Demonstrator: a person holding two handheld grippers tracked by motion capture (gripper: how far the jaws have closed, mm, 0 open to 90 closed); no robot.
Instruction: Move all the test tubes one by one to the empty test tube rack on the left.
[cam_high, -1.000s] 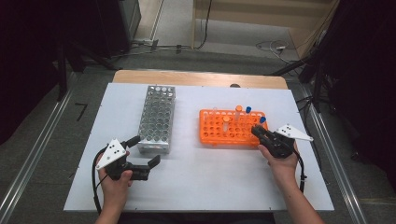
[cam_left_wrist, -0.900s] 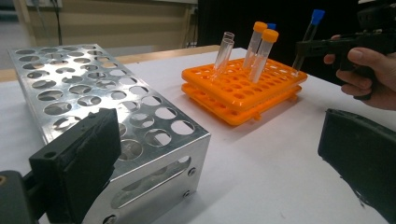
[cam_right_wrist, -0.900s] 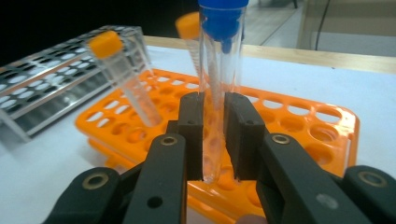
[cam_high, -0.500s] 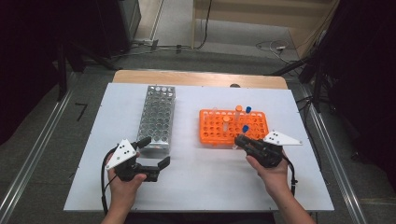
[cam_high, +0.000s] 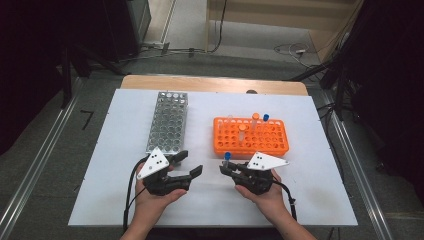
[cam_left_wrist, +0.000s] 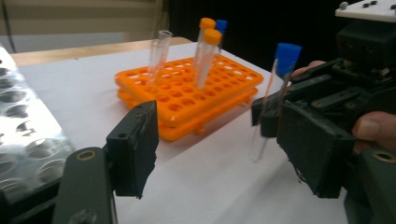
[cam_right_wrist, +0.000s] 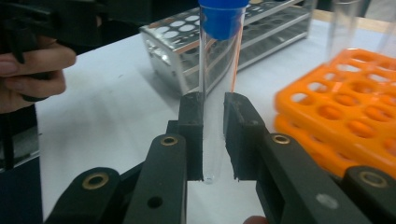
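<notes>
My right gripper (cam_high: 226, 169) is shut on a clear tube with a blue cap (cam_high: 227, 156), held upright above the white table just in front of the orange rack (cam_high: 280, 149). In the right gripper view the pads (cam_right_wrist: 192, 133) press the tube (cam_right_wrist: 217, 70) near its bottom. My left gripper (cam_high: 191, 163) faces it from the left. Its jaws have just been closing and still stand apart with nothing between them. In the left gripper view (cam_left_wrist: 224, 154) the tube (cam_left_wrist: 273, 98) hangs beyond my jaws. The orange rack (cam_left_wrist: 187, 102) holds a few capped and uncapped tubes.
A metal rack (cam_high: 167, 122) with empty holes stands left of the orange rack, just beyond my left gripper. The white table top (cam_high: 115, 150) ends close behind both hands. A wooden strip (cam_high: 210, 84) borders the far side.
My right gripper has carried the blue-capped tube left and toward the front, away from the orange rack. My left gripper has moved right toward it, and its jaws have narrowed.
</notes>
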